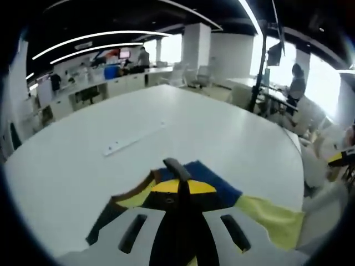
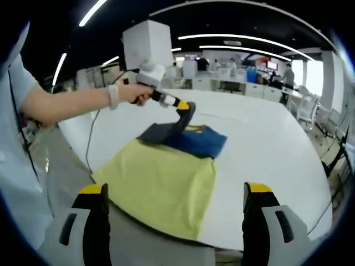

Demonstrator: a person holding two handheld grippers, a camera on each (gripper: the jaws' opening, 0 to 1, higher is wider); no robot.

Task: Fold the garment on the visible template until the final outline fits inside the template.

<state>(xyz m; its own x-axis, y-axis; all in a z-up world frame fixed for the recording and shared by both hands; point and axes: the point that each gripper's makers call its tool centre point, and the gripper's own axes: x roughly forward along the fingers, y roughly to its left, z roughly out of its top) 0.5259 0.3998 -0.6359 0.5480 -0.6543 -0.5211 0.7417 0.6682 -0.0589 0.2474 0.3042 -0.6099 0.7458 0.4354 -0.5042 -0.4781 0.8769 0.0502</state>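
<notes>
My right gripper point(image 2: 174, 208) has two black jaws with yellow tips on pale grey slotted mounts. My left gripper point(image 1: 176, 172) looks alike: black jaws, yellow band, white handle trailing a dark cable. I wear a light blue short sleeve point(image 2: 12, 83) and a white wristband point(image 2: 113, 96).

White table point(image 1: 233, 138) ahead of the jaws; pale strip point(image 1: 133, 139) lying on it further out, left. Beyond: desks point(image 1: 119, 83), pillar point(image 2: 147, 43), chairs point(image 2: 304, 111), standing people point(image 1: 297, 83).
</notes>
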